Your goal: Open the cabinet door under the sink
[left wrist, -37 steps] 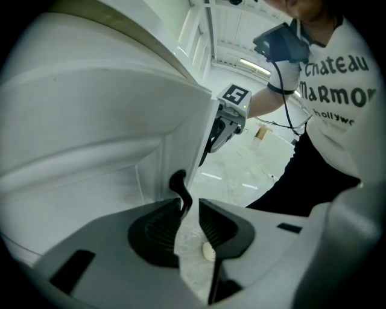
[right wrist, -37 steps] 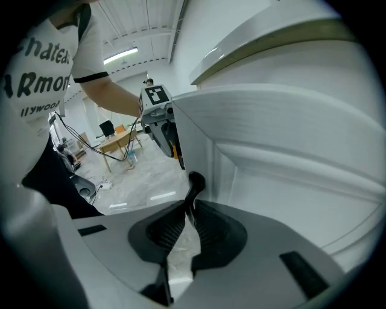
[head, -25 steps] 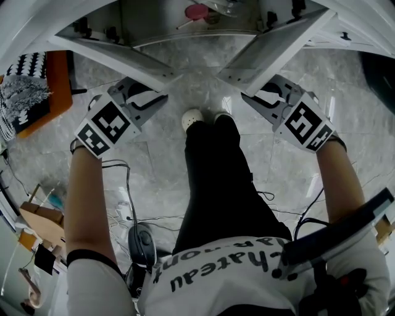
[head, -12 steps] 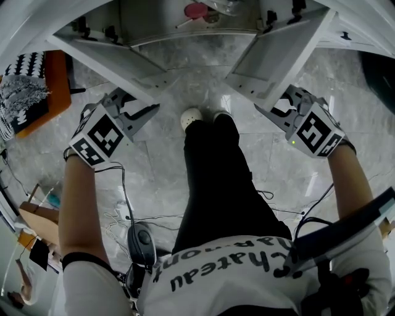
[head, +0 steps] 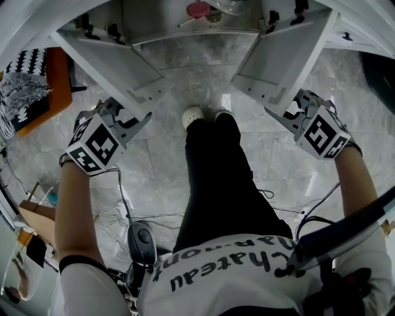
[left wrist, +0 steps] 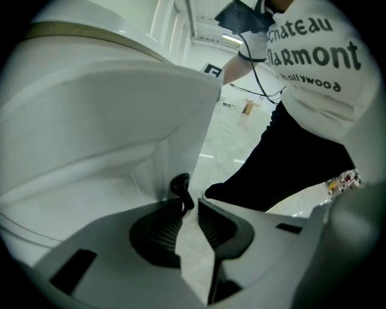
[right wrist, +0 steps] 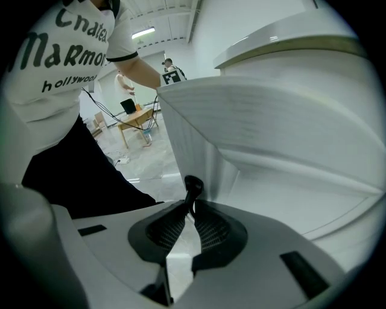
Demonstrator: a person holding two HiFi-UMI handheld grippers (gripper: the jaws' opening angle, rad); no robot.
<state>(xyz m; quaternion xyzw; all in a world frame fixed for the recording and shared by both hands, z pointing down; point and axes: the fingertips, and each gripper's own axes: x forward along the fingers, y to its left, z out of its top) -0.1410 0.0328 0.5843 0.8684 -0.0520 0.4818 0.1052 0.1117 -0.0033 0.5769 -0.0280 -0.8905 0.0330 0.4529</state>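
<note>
Two white cabinet doors stand swung outward under the sink: the left door (head: 111, 65) and the right door (head: 278, 58). My left gripper (head: 143, 114) is at the left door's lower free corner. In the left gripper view its tips (left wrist: 190, 208) pinch a small black handle (left wrist: 180, 186) on the door's edge (left wrist: 181, 121). My right gripper (head: 278, 111) is at the right door's free corner. In the right gripper view its jaws (right wrist: 193, 208) are closed on that door's black handle (right wrist: 192, 186). The cabinet's inside shows between the doors.
A pink object (head: 198, 9) lies inside the cabinet. My black-trousered legs and a white shoe (head: 192, 116) stand between the doors on the grey marble floor. Cables (head: 126, 203) trail at lower left. An orange mat with a patterned cushion (head: 28, 86) lies at the far left.
Both grippers have moved outward and toward me, each with its handle. The two doors have swung wider apart, showing more floor and cabinet between them.
</note>
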